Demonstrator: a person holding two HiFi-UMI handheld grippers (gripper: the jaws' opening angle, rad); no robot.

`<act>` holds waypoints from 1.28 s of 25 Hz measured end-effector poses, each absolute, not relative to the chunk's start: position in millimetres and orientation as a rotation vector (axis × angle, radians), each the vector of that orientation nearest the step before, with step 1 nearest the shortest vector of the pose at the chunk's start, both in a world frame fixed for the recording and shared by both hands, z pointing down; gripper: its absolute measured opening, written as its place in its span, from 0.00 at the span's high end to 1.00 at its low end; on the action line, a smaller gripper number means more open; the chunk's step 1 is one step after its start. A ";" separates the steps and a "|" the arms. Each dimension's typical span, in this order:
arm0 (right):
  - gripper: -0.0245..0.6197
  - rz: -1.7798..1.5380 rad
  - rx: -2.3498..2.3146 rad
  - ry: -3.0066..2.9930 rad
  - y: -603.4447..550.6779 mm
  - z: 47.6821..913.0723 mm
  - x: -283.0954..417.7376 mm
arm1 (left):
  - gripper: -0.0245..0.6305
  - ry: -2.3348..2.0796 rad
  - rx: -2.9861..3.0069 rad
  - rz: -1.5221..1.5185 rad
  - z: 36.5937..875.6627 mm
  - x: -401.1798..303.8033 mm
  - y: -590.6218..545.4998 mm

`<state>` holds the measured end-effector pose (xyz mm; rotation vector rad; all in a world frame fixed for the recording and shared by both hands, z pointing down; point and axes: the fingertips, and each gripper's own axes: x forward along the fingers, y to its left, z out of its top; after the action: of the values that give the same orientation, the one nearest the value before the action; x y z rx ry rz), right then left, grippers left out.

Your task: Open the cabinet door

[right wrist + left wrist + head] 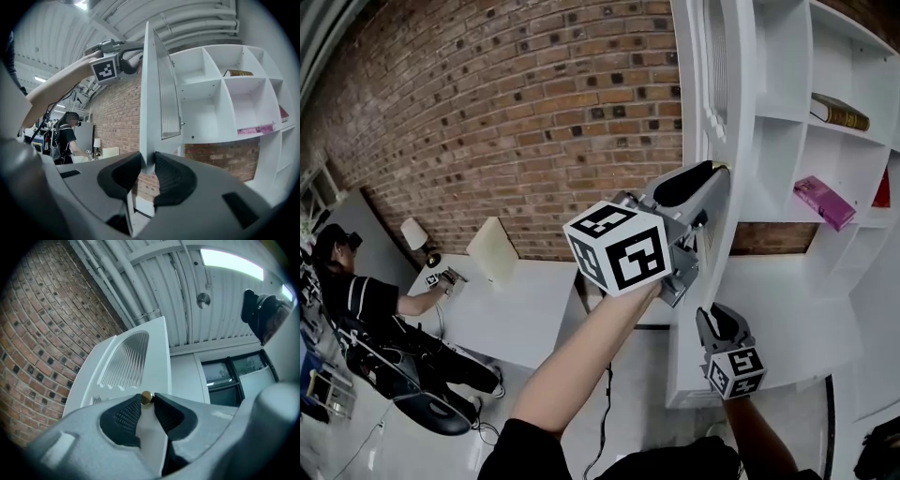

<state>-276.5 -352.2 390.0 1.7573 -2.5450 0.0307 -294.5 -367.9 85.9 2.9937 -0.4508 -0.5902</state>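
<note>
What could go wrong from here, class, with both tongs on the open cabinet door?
1. The left tongs pinch only the small brass knob, so they could slip off it.
2. The right tongs grip the thin edge of the cabinet door; uneven pulling might twist its hinges.

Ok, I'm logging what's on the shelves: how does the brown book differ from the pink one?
Colour: the brown book has a dark brown cover, the pink book a bright pink one.
Place: the brown book sits one compartment above the pink book, which is directly below it.
Shared: both lie flat, and each is the only thing seen in its open white compartment of the shelf unit.
</note>
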 end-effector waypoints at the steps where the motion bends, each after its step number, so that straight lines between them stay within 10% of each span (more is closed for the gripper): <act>1: 0.82 0.034 1.758 -2.546 -352.1 390.3 -277.2 | 0.82 -0.450 2.993 -0.586 86.2 -294.4 -367.7; 32: 0.82 0.255 1.703 -2.574 -274.4 409.4 -229.3 | 0.81 -0.854 2.890 -0.553 203.4 -364.6 -306.3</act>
<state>-229.3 -274.4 409.4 1.7026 -2.5742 0.2547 -364.6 -306.3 203.4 2.8897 -0.8536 -0.5533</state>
